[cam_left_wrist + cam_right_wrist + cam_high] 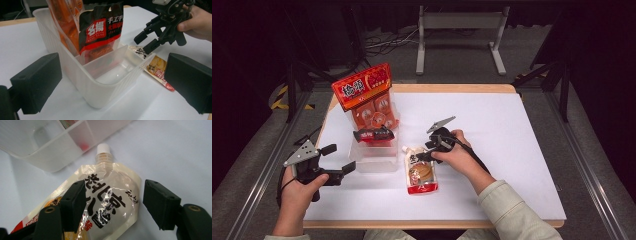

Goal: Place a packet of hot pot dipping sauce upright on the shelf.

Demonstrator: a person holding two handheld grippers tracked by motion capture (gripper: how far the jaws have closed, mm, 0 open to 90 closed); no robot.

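Right tongs (111, 205) are seen poised over the spouted pouch (421, 171), jaws standing apart, one on each side of its upper body; the pads are not seen pressing on the film, so nothing is gripped yet. In the high view the right tongs (428, 150) sit at the pouch's cap end.

The pouch is laid flat on the white surface (512, 150), just beside the clear plastic bin (374, 160), on the bin's right. Its long axis runs from the white screw cap (103, 148), nearest the bin, down toward the person. The jaws straddle it across that axis, so a straight closing is judged to catch the neck region.

The right hand is clearly the nearer. The left tongs (343, 159) are held open to the left of the bin, with nothing between the jaws.

Pouch appearance: glossy cream film, bold black characters, a round orange-brown food picture, and a red band at the bottom. Soft and slippery handling is expected.

The bin already holds a black-and-red packet (101, 32) and a tall orange bag (367, 97); the near compartment is seen empty.
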